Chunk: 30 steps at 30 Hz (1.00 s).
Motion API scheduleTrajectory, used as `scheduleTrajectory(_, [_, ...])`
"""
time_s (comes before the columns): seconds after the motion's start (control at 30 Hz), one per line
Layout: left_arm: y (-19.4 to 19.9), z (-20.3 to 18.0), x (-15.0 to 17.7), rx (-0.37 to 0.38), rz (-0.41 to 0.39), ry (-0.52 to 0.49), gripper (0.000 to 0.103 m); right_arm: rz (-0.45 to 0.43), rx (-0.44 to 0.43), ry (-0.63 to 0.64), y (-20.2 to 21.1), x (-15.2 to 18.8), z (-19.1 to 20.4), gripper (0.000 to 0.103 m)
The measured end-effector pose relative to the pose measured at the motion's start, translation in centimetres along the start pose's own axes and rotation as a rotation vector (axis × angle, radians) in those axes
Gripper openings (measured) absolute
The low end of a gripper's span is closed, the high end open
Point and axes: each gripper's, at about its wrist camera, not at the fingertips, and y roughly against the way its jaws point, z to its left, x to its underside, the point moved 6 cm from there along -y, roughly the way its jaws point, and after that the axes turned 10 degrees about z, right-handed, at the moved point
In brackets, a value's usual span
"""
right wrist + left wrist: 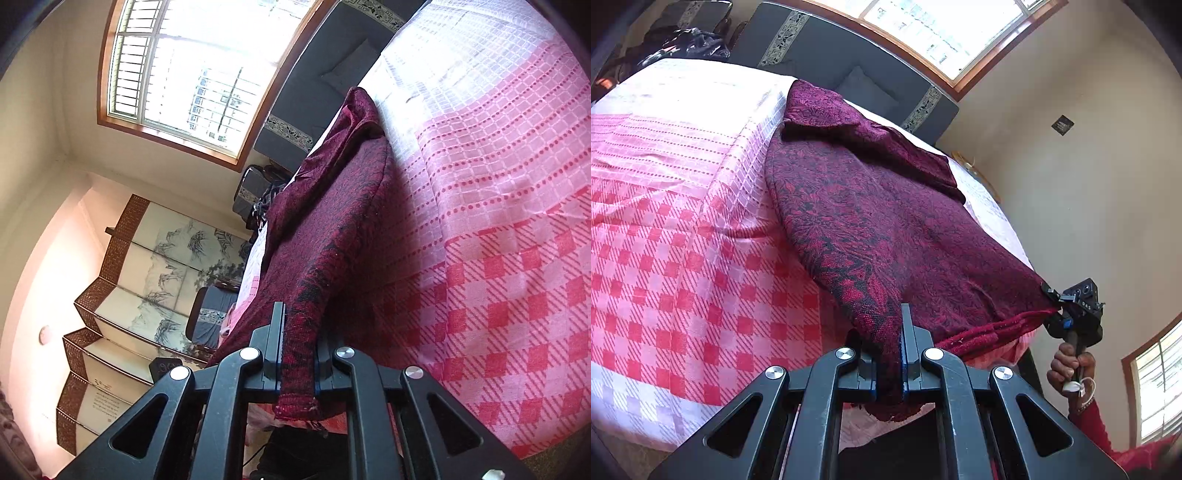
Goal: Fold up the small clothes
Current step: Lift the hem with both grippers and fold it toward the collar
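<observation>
A maroon knitted garment point(879, 206) with a dark leaf pattern lies on the pink checked bedspread point(665, 240), its hem pulled up off the near edge. My left gripper point(888, 354) is shut on one bottom corner of it. My right gripper point(1052, 295) shows at the right of the left wrist view, shut on the other bottom corner, with the hem stretched between the two. In the right wrist view the right gripper point(299, 354) pinches a strip of the garment point(332, 221), which runs away over the bedspread point(498, 221).
A dark headboard with patterned bands point(827, 48) stands behind the bed. A pile of dark things point(690, 40) sits at the far left corner. A folding painted screen point(155, 266) and a dark chair point(210, 317) stand beside the bed. Windows point(184, 70) are bright.
</observation>
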Motion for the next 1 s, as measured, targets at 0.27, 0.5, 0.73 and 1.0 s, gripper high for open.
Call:
scheduleTrajectory(0.27, [0.0,-1.4,-0.3,-0.092,-0.019,-0.061,0.008,-0.001,-0.023,-0.045,0.6,0.4,-0.7,0.011])
scheduleTrajectory(0.5, [0.5,-1.7,0.1,-0.103,-0.053,-0.097,0.008,-0.012,-0.008,-0.031,1.5,0.5,0.2,0.011])
scheduleTrajectory(0.73, [1.3,-0.6,1.7,-0.043,-0.051,-0.047,0.008,-0.028,-0.011,-0.028,2.5,3.1,1.1,0.011])
scheduleTrajectory(1.0, [2.8,-0.3,4.5,-0.017,-0.035,-0.029,0.008,-0.053,-0.021,-0.082,4.9,6.4,0.2,0.011])
